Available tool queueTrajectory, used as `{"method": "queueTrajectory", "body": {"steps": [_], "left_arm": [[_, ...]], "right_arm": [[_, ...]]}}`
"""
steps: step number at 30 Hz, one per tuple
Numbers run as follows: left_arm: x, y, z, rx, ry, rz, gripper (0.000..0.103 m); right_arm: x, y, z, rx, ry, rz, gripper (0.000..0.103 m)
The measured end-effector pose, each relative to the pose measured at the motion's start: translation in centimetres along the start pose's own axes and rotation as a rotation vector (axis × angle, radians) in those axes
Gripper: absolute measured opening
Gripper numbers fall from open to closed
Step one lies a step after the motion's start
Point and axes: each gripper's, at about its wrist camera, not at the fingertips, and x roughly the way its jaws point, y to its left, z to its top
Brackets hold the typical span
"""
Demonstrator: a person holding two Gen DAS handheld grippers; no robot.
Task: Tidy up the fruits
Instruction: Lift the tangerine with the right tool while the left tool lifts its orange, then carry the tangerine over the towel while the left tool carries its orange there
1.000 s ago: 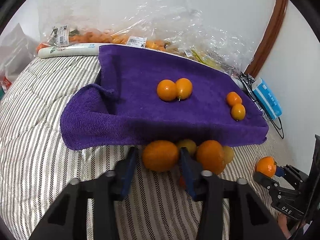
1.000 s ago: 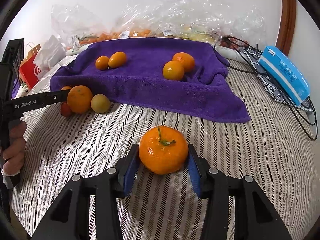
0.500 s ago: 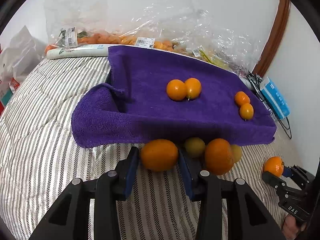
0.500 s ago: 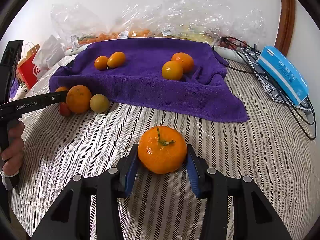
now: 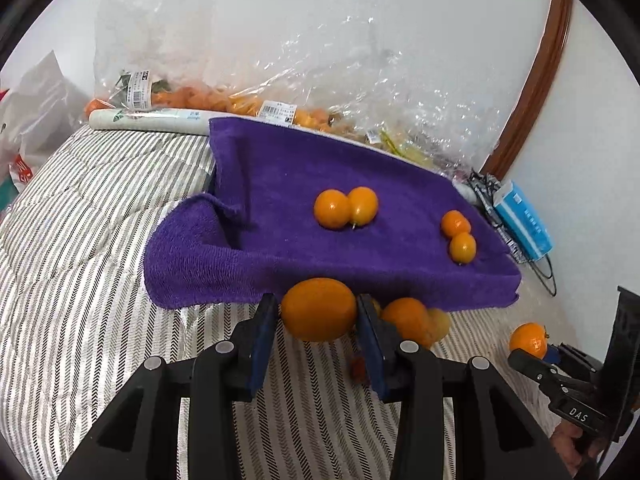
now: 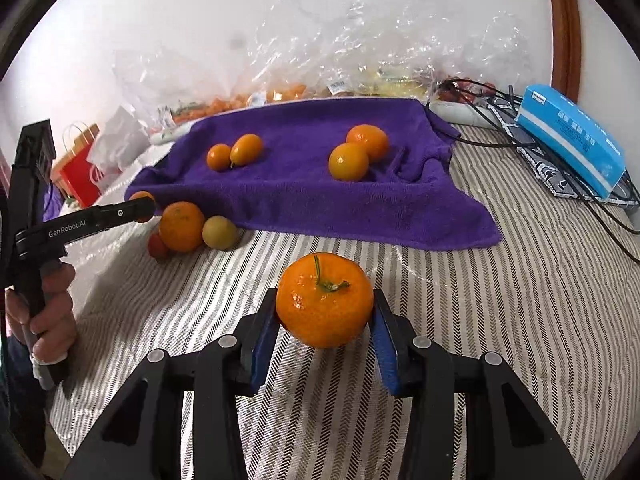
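Note:
My left gripper (image 5: pixel 318 312) is shut on an oval orange fruit (image 5: pixel 319 309), held just in front of the purple towel (image 5: pixel 320 184). My right gripper (image 6: pixel 325 312) is shut on a mandarin with a green stem (image 6: pixel 325 300), held above the striped bedding. On the towel lie two small orange fruits (image 5: pixel 346 208) in the middle and two more (image 5: pixel 459 235) at the right. An orange (image 6: pixel 181 226), a yellow-green fruit (image 6: pixel 219 233) and a small red fruit (image 6: pixel 157 246) lie on the bedding by the towel's front edge.
Clear plastic bags of fruit (image 5: pixel 248 100) line the wall behind the towel. A blue box (image 6: pixel 572 144) and black cables (image 6: pixel 520 136) lie at the right. A red bag (image 6: pixel 82 172) stands at the left. The striped bedding (image 6: pixel 480 320) covers the surface.
My left gripper has lifted the oval orange fruit up and away from the fruits on the bedding, towards the towel. My right gripper has raised the mandarin slightly.

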Motion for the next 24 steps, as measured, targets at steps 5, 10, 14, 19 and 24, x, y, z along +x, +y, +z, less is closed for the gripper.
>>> {"method": "queueTrajectory", "body": {"steps": [5,10,14,19,24], "left_arm": [[-0.3,0.2,0.0,-0.012,-0.015,-0.009,0.038],[-0.3,0.3,0.0,-0.019,-0.015,-0.009,0.038],[-1.1,0.2,-0.1,-0.009,-0.042,-0.015,0.038],[-2.2,-0.2,0.0,0.024,-0.078,0.009,0.038],[-3.0,-0.3,1.5,0.007,-0.072,0.022,0.038]], "right_arm": [[-0.4,-0.5,0.0,0.028,-0.023,0.004,0.044],[-0.5,-0.3,-0.1,0.018,-0.027,-0.004,0.044],[-0.9,0.0,-0.1,0.030,-0.039,0.002,0.044],[-1.6,0.9,1.0,0.048,-0.049,0.027,0.044],[-3.4,2.3,3.2,-0.025,-0.092,0.023,0.044]]}}
